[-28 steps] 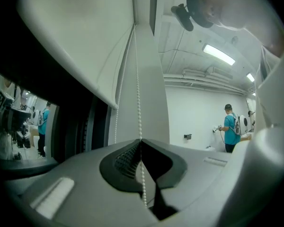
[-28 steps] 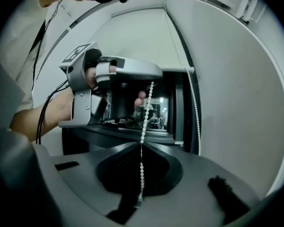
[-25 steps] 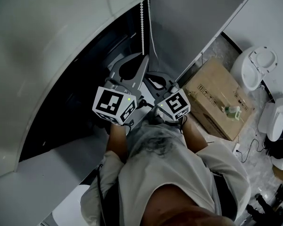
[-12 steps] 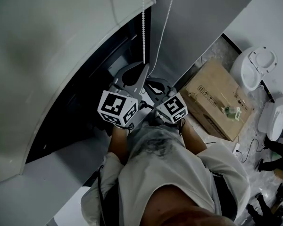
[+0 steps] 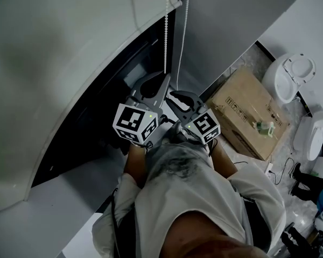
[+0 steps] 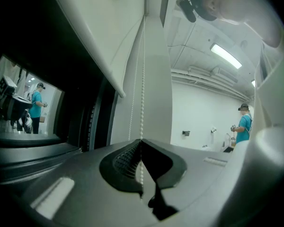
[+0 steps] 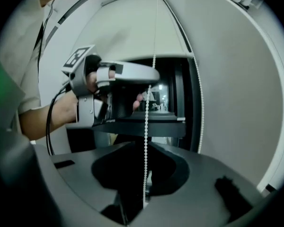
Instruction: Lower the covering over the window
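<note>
- Two strands of the white bead chain [image 5: 166, 31] are hanging straight down beside the window [image 5: 97, 117], their long axis running vertically.
- One strand is being pinched by the left gripper [image 6: 141, 142], whose jaws are meeting tip to tip with the beads passing between them.
- Just beside and below it, the right gripper [image 7: 146, 144] is clamping the chain too, its jaws closing round the beads running down through them. I cannot tell whether both are holding the same strand.
- Black-and-white square markers [image 5: 130, 121] are showing on each gripper's cube, carrying block patterns only.
- Dark print is showing on the cardboard box [image 5: 247, 109] lying on the floor at the right, too small to read.
- Over the upper part of the window, the white roller blind [image 5: 70, 63] is hanging. Its bottom edge is running lengthwise across the window's width, slanting from upper right to lower left in the head view, with dark glass showing below it.
- In the right gripper view, another strand is hanging free against the grey wall [image 7: 236, 79].
</note>
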Demonstrator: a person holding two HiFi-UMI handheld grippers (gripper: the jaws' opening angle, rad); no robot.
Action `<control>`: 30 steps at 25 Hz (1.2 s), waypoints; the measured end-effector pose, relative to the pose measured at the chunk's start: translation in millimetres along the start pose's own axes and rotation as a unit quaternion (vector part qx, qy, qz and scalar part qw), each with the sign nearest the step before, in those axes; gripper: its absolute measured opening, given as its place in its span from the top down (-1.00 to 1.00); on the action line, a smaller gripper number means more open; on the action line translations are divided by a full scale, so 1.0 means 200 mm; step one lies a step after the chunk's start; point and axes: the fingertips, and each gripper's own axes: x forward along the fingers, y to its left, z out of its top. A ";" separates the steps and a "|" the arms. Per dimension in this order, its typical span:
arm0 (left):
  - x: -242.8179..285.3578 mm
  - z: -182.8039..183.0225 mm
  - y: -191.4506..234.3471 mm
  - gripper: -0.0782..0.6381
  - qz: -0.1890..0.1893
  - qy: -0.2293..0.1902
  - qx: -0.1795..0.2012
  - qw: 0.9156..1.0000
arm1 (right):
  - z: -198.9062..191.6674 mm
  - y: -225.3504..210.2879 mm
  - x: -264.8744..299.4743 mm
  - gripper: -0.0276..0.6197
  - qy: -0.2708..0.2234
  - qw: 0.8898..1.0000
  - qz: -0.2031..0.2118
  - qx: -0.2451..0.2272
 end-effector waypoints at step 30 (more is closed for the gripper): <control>0.00 0.00 -0.02 0.74 -0.010 0.000 -0.003 1.000 | 1.13 -0.19 -0.09 0.86 -0.220 0.973 -0.005 -0.066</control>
